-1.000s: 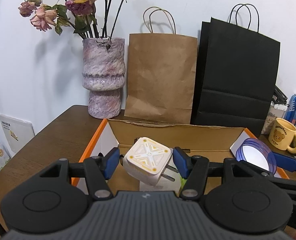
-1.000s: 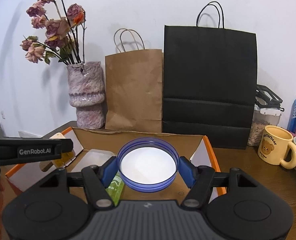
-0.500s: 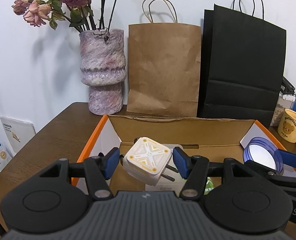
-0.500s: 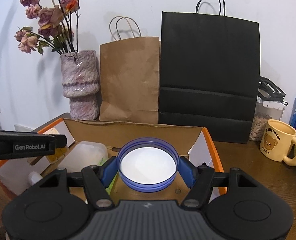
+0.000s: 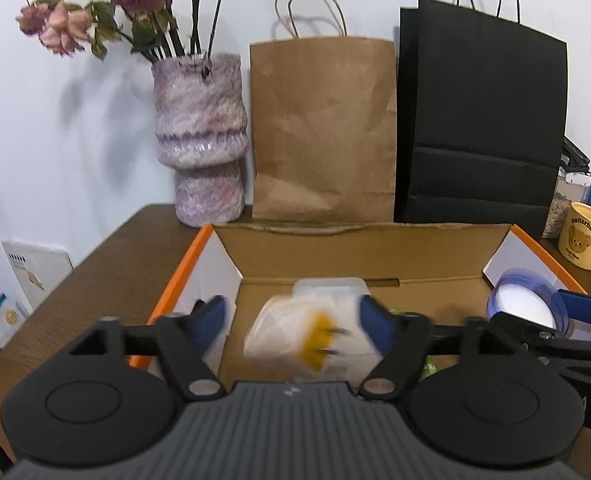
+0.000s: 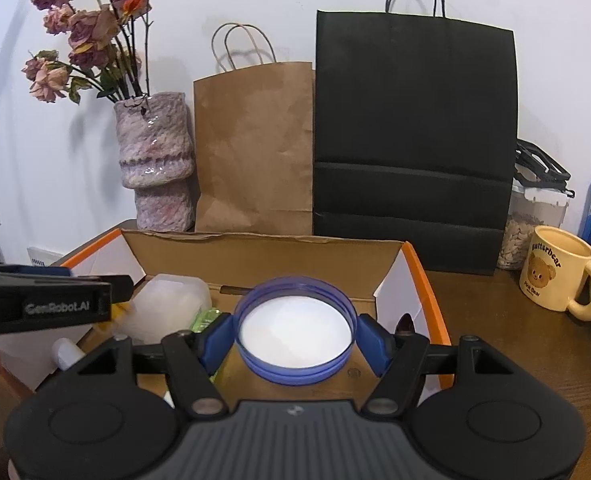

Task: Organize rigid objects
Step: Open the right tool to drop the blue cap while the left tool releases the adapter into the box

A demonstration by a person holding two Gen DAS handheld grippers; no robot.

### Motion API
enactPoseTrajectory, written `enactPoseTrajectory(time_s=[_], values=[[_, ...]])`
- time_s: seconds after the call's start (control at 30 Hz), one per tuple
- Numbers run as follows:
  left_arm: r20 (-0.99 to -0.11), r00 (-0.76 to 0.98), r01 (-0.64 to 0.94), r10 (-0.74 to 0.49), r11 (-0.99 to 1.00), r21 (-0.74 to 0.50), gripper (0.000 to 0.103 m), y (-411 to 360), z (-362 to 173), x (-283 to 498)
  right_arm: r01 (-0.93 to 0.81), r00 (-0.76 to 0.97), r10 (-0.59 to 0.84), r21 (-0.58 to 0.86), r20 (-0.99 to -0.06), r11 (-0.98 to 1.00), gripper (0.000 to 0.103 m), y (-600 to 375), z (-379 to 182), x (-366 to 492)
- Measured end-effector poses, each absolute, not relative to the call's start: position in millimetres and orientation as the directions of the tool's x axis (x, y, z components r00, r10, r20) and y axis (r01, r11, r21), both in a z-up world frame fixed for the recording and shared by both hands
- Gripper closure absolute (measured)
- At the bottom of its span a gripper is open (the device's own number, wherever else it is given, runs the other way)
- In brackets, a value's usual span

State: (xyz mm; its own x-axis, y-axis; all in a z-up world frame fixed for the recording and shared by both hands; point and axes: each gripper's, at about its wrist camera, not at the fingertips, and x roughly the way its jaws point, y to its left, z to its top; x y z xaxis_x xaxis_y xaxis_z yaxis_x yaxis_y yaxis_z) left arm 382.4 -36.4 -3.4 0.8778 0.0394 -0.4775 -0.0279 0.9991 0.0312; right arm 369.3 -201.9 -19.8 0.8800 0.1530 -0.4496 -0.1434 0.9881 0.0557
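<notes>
We're at the drop: both grippers, left (image 5: pixel 291 316) and right (image 6: pixel 293 334), just opened, plug (image 5: pixel 295 336) and lid (image 6: pixel 293 330) loose over the box (image 6: pixel 427 280); next, pull back w/o snagging.

vase (image 5: pixel 201 140) left of bags (image 5: pixel 323 128), box (image 5: pixel 359 252) before
</notes>
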Motion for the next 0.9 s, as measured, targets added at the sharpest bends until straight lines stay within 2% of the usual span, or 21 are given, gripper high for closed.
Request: enactPoseTrajectory(time_s=[0.07,0.13,0.2,0.9], values=[[-0.461,0.886,-0.027,0.039,0.999,0.033,0.009,-36.9,-1.5,379.3,-0.13,0.886,0.142,0.057,-0.442,0.99,0.013,-203.4,-19.8,368.6],[-0.456,0.889,-0.033,0.044,0.999,0.031,0.0,-36.8,-0.5,378.3,-0.122,0.893,0.137,0.061,-0.429,0.991,0.008,-204.8,-19.1,367.5],[-0.451,0.892,-0.036,0.047,0.999,0.033,0.0,-36.8,-0.1,377.6,-0.114,0.898,0.13,0.063,-0.421,0.991,0.0,-206.2,-19.1,366.9],[-0.461,0.885,-0.058,0.066,0.998,0.031,0.0,-35.7,-1.6,379.9,-0.115,0.897,0.129,0.057,-0.424,0.992,0.0,-205.7,-19.5,366.5]])
